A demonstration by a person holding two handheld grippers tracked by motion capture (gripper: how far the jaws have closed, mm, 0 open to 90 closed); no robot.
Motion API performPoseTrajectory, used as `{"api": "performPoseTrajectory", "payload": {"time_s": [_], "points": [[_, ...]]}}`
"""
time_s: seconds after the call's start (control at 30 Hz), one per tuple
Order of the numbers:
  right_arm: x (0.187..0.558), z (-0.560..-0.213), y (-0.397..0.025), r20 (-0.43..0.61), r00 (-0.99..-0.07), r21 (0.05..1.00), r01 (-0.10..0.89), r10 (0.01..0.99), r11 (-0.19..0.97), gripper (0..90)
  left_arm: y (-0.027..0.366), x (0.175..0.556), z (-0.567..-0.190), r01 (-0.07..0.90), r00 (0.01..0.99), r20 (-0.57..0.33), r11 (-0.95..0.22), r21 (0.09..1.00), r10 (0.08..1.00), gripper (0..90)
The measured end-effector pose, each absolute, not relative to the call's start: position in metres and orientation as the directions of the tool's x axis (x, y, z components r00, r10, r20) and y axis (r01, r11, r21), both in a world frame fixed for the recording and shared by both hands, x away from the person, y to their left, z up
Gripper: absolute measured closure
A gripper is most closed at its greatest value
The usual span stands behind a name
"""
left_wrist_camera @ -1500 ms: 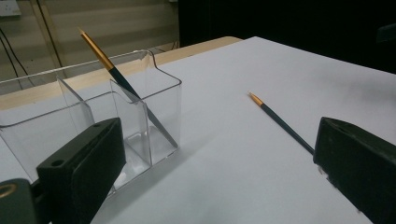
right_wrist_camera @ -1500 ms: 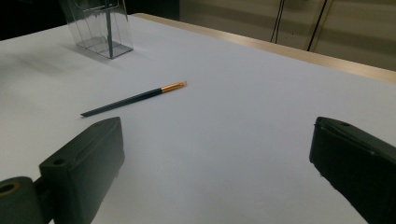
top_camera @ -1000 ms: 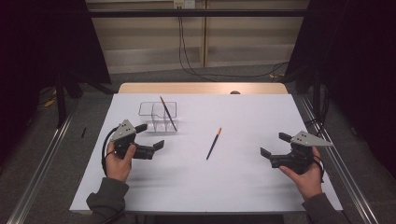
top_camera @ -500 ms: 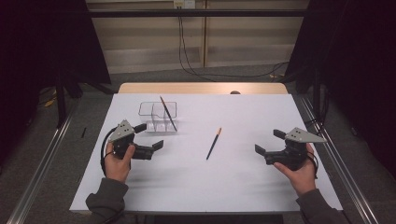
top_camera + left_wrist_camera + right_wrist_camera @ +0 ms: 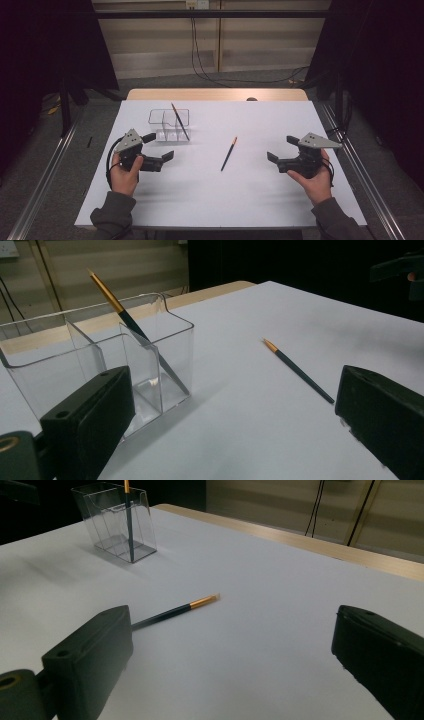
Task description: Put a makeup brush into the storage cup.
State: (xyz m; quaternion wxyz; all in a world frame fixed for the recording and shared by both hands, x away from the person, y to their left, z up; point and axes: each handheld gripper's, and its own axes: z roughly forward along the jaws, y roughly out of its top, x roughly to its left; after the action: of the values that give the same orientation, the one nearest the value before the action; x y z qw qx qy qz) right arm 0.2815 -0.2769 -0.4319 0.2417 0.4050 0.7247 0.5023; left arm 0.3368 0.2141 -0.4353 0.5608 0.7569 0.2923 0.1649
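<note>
My right gripper (image 5: 280,149) sits at the right of the high view, jaws spread wide and holding nothing, pointing toward the middle of the table (image 5: 260,200). My left gripper (image 5: 161,146) is at the left, jaws also wide apart and empty, just beside the clear holder (image 5: 170,125). A brush (image 5: 229,153) lies flat on the white surface at the centre of the frame, between the two grippers and apart from both, its gold end toward the top. In the right gripper view it lies just past my left jaw. A second brush (image 5: 180,121) leans tilted inside the holder at upper left, its gold tip above the rim.
</note>
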Motion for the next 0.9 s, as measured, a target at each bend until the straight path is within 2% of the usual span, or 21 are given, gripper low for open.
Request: {"api": "performPoseTrajectory", "payload": {"time_s": [0.9], "points": [[0.307,-0.418,-0.245,0.085,-0.565,0.925,0.351,0.82,0.146,2.9,0.216,0.337,-0.432,0.246,0.777,-0.076,-0.19,0.951,0.625,2.4]]}}
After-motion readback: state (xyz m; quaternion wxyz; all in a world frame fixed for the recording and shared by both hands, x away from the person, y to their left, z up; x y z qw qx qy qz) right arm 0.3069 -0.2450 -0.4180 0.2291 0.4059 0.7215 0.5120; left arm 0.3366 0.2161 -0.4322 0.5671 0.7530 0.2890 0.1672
